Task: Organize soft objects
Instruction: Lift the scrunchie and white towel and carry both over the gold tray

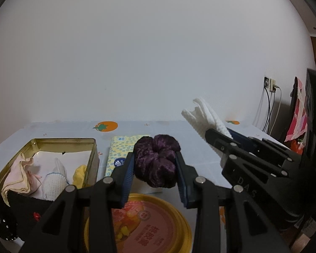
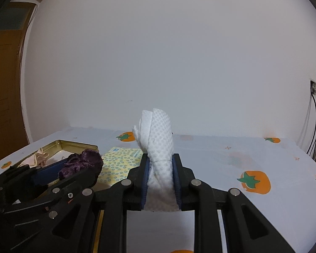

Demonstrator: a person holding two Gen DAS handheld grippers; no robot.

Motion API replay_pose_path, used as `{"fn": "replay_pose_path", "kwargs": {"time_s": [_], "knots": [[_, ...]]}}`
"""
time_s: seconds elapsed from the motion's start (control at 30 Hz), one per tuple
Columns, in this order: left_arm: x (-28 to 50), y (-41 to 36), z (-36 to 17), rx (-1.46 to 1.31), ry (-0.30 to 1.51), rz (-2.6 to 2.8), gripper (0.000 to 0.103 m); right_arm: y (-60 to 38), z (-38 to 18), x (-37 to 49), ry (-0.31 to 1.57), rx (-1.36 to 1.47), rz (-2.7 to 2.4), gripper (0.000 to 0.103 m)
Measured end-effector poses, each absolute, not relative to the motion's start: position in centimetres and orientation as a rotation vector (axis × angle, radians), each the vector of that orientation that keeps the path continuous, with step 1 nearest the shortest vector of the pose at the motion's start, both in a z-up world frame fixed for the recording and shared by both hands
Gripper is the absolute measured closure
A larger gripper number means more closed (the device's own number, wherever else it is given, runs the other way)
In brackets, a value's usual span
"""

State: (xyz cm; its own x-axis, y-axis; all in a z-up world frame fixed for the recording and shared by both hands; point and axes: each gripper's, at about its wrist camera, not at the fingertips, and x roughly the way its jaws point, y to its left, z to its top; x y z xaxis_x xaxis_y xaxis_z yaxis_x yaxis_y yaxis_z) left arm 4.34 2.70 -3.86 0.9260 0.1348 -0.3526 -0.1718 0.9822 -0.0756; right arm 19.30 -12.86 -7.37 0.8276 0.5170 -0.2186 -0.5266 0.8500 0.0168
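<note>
Dim, even indoor light; sharp centre, fisheye-bent edges with dark corners.

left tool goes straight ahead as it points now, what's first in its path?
Probably the yellow tissue pack on the tablecloth, just beyond the purple scrunchie that the left tool holds. It points slightly downward; depth is unclear, so it might pass over the pack and reach the cloth.

Scrunchie (image 1: 155, 160): dark purple velvet. Cloth (image 2: 159, 147): white, waffle weave. Tin (image 1: 63, 141): gold. Lid (image 1: 149, 223), bottom centre: gold rim, pink-red print. Pack (image 1: 121, 151): yellow, blue ring pattern. Tablecloth (image 2: 252, 158): pale blue, orange tomatoes with green tops. Pads (image 1: 128, 175): blue.
</note>
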Motion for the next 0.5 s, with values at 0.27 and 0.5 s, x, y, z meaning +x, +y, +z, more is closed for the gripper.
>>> {"fn": "replay_pose_path", "kwargs": {"time_s": [0.27, 0.5], "knots": [[3.9, 3.5, -3.8, -0.132, 0.350, 0.165, 0.067, -11.7, -7.8, 19.1, 0.220, -0.060, 0.570, 0.080], [3.8, 3.7, -3.8, -0.136, 0.348, 0.172, 0.067, -10.6, -8.1, 19.0, 0.223, -0.060, 0.584, 0.080]]}}
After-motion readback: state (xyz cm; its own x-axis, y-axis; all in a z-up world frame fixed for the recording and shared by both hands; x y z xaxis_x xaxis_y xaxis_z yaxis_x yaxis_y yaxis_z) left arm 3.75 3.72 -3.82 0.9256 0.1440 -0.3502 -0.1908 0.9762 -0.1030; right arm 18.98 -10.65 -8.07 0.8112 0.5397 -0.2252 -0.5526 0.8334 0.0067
